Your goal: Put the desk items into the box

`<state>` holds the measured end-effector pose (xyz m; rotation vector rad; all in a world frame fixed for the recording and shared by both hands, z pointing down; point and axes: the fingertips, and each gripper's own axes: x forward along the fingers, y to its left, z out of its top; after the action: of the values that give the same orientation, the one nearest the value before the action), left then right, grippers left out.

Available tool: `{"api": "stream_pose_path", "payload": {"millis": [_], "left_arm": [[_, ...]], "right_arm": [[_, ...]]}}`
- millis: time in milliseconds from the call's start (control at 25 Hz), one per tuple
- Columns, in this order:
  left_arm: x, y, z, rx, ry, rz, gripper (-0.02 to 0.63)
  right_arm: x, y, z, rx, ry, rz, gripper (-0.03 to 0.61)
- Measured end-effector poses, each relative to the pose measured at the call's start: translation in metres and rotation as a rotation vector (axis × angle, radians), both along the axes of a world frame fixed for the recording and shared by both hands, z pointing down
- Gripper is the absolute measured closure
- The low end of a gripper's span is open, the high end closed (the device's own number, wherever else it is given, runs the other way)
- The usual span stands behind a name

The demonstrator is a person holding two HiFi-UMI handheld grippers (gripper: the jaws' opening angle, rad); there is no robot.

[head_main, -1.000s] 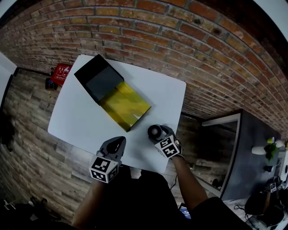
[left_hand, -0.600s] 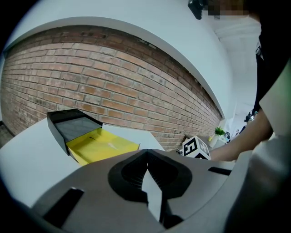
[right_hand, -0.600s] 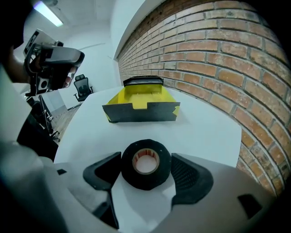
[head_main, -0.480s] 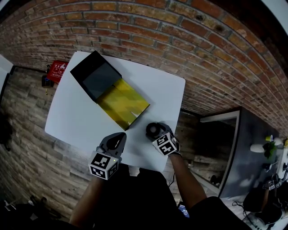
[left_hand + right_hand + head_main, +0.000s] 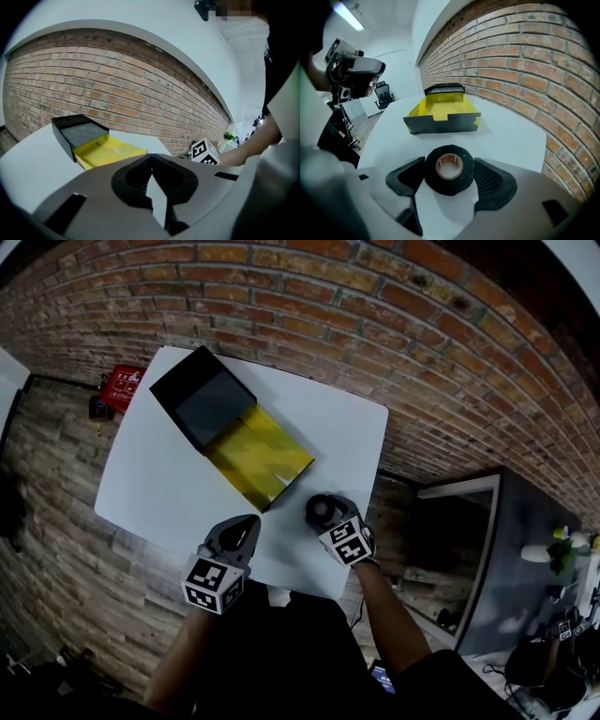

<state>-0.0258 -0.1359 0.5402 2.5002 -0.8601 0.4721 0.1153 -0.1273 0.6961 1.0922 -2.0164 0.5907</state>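
Right hand-held gripper [image 5: 328, 516] is pinching a black tape roll [image 5: 449, 185]: both pads are against its sides, and the roll lies flat on the white counter [image 5: 155, 479] near the front edge, core hole facing up

Left hand-held gripper [image 5: 151, 161] is pressed together at the tips with nothing between them. It's held over the front edge of the counter, beside the right one and apart from it

Box [image 5: 234, 432] is open in the middle of the counter, angled. It has a yellow tray [image 5: 261, 457] on the near side, and the black lid part [image 5: 202, 397] is toward the far left corner. The tray's near corner is close to the tape roll, not touching

Brick wall [image 5: 375, 315] is behind the counter
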Motion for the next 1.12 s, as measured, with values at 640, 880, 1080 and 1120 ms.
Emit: {"api": "stream_pose_path", "payload": {"millis": [640,880,1080,1120], "left_arm": [[-0.017,-0.020,-0.011,0.033,0.011,-0.055,0.600],[-0.021,-0.027,-0.016,0.045,0.011,-0.072,0.600],[-0.026,-0.034,-0.018,0.054,0.014,-0.094,0.600],[-0.028,-0.036,-0.019,0.057,0.015,-0.099,0.600]], "right_arm": [[-0.019,-0.042,-0.072,0.181,-0.074,-0.004,0.247],[-0.044,-0.060,-0.095,0.232,-0.106,-0.044,0.247],[-0.063,-0.072,-0.097,0.242,-0.110,-0.084,0.247],[-0.067,-0.075,-0.096,0.240,-0.110,-0.093,0.247]]}}
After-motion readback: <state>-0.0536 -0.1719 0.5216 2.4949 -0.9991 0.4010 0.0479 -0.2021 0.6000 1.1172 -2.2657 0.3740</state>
